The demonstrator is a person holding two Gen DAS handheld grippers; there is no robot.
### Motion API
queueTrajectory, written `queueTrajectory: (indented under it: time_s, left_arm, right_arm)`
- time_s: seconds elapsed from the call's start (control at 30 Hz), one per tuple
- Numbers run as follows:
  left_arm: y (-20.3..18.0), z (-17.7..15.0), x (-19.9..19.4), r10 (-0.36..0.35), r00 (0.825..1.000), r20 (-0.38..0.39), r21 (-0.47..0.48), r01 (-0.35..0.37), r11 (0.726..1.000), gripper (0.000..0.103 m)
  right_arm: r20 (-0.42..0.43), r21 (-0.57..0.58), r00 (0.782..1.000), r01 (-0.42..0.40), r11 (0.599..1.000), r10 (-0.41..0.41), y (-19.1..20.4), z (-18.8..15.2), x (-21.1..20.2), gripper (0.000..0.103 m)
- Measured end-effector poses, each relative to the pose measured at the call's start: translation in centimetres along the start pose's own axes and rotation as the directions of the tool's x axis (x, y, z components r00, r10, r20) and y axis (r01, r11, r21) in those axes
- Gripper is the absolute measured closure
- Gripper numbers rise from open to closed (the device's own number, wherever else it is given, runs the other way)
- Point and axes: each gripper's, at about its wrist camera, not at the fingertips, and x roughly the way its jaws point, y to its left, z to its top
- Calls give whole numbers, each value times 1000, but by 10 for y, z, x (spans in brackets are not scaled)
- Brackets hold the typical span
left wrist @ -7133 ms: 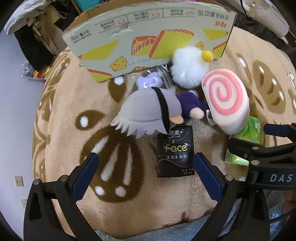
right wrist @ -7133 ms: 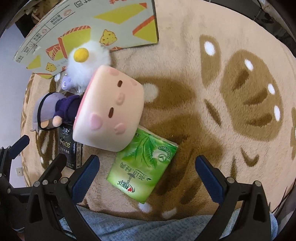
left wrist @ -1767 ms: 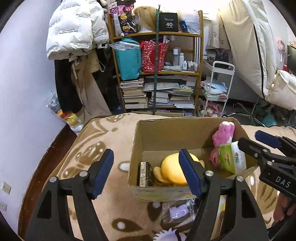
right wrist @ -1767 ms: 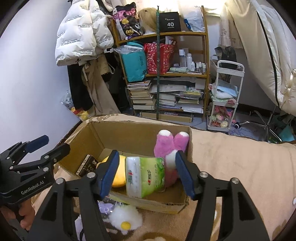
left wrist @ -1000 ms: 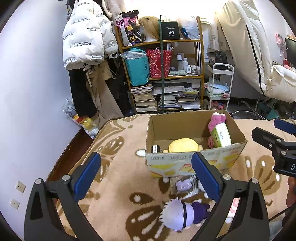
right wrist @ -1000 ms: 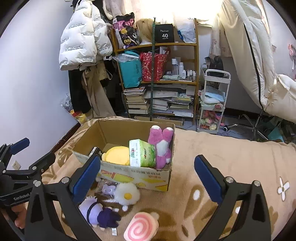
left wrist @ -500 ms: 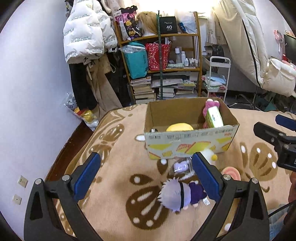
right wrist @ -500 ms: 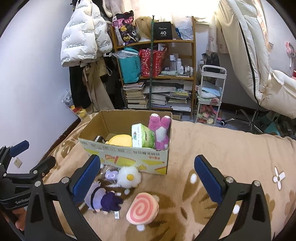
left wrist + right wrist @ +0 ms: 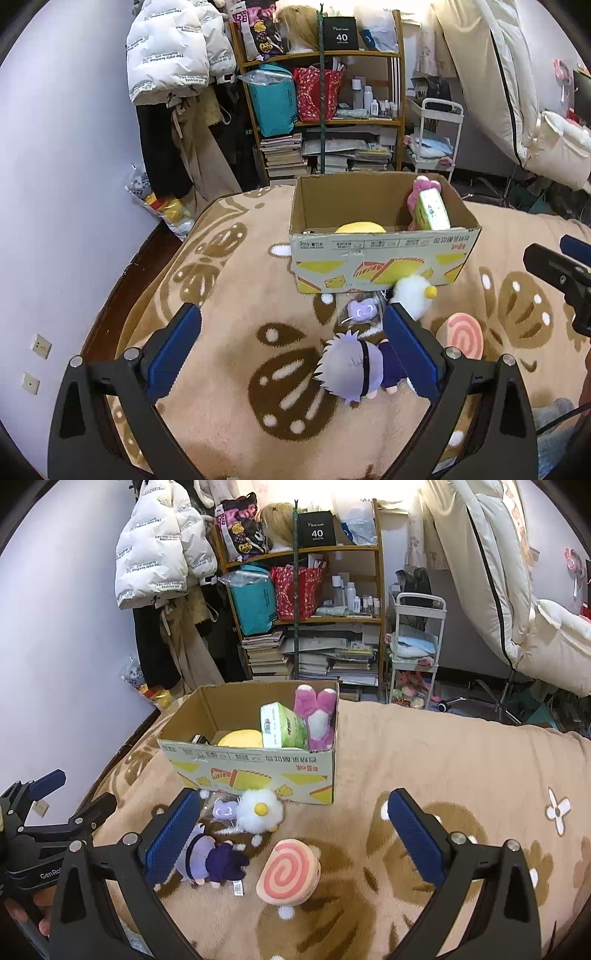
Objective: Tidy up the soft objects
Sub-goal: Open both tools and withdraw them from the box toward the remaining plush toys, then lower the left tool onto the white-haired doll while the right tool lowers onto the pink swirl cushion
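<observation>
Both grippers are held high and back from the work, which gives each camera a full view of the remaining items. The left gripper (image 9: 291, 347) has its jaws spread wide and holds nothing; the right gripper (image 9: 291, 834) is likewise wide open and empty.

Nearest, on the patterned blanket (image 9: 461, 760), lie the items not yet sorted: the purple-haired doll (image 9: 210, 860) on its side, and the pink swirl cushion (image 9: 288, 871) just beside it. Further out are the white fluffy plush (image 9: 260, 810) and a small purple toy in clear wrap (image 9: 224, 809), both close against the box front (probably within easy reach for loading).

Beyond stands the cardboard box (image 9: 258, 771), open-topped. Inside it are a yellow plush (image 9: 240, 738), a green tissue pack (image 9: 282, 725) standing on edge, and a pink plush (image 9: 317, 716) propped upright against the right-hand wall.
</observation>
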Motion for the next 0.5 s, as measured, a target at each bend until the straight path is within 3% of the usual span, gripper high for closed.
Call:
queueTrajectory:
  time_s: [0.5]
  left_arm:
    - [-7,-11,35,-52,994,-97,-1,52,999,5]
  right_arm:
    - [-69,-5,998,16,1000,-16,4,-7,27,0]
